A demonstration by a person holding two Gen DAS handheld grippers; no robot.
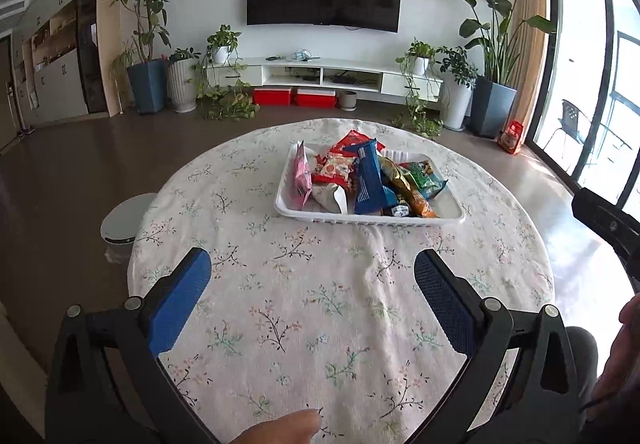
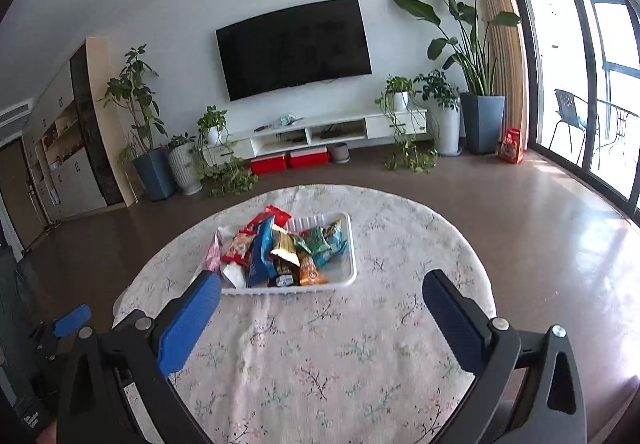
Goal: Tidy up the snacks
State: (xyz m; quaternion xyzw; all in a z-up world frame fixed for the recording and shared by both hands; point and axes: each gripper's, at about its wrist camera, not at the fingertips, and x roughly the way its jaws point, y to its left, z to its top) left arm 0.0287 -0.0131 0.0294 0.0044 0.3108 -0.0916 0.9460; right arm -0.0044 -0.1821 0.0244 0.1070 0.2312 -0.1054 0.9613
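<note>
Hand-held gripper (image 1: 312, 276) agape, tray (image 1: 454, 204) well ahead

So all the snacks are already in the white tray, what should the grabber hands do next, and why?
Probably pull both back a little and stop. The snack packets, like the tall blue packet, are all piled inside the white plastic tray, and none lie loose on the floral tablecloth. The left gripper and right gripper hang over the cloth, jaws open and holding nothing.

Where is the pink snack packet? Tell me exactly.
The pink snack packet stands on edge at the left end of the white tray, beside the red packets; the right wrist view shows it there too.
</note>
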